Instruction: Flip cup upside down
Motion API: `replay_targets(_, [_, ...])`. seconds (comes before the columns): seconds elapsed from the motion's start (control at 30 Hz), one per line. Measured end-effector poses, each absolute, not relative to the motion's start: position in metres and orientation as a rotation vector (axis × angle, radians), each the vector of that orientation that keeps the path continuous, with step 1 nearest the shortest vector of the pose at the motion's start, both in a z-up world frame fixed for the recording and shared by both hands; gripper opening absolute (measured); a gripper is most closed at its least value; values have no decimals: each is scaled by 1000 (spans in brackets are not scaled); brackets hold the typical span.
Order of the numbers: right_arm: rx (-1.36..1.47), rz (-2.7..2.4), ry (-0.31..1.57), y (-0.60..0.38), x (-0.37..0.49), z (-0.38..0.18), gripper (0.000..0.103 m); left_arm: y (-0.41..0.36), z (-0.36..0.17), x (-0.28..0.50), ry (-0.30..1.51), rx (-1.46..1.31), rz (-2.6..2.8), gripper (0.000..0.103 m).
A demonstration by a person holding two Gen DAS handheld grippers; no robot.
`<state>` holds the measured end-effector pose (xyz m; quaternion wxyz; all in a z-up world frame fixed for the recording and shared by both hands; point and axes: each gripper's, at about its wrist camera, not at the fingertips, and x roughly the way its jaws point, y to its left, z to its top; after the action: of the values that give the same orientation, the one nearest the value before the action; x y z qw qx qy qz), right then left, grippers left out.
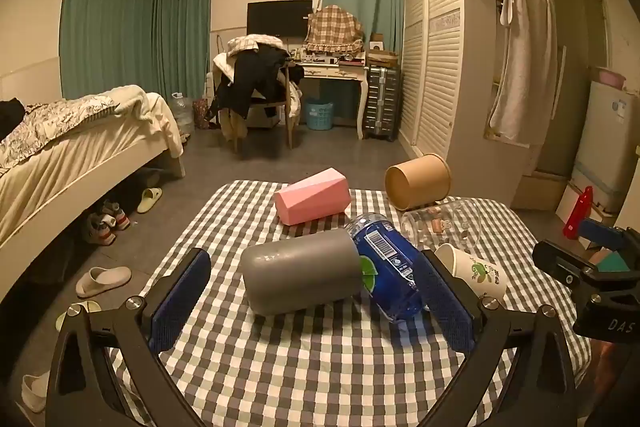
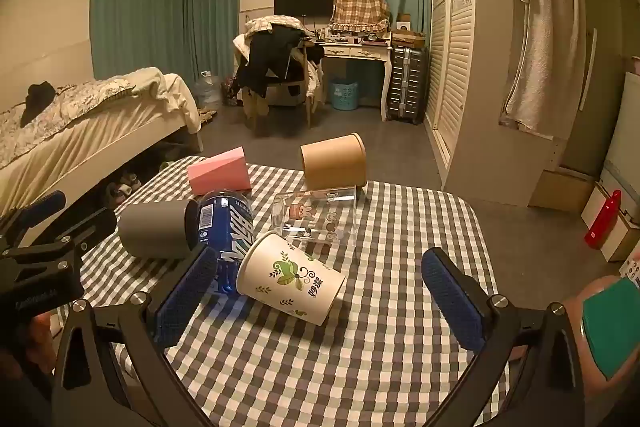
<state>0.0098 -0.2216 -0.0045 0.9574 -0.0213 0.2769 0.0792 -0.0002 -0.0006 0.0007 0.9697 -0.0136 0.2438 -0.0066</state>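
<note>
On the checked bench (image 2: pixel 400 327), the paper cup (image 2: pixel 290 279) lies on its side between the spread fingers of the right tool (image 2: pixel 320 301), mouth toward the left finger, base toward the right. Judged light and thin-walled, it will crush under a hard squeeze; grip across the mid-body with light force, not at the rim. Its mouth edge sits just beside the blue bottle (image 2: pixel 226 231), which touches the grey cup (image 2: pixel 154 229). A glass cup (image 2: pixel 316 217) lies just behind, then a brown tub (image 2: pixel 334 161) and a pink box (image 2: pixel 220 173). Left tool (image 1: pixel 316 301): released, holding nothing, fingers flanking the grey cup.
</note>
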Motion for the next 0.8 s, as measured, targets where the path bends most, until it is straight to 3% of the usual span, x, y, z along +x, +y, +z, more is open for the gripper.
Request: replay_targets(0.8, [-51, 165, 563, -218, 11, -9, 103, 7, 0, 0, 487, -27, 1, 103])
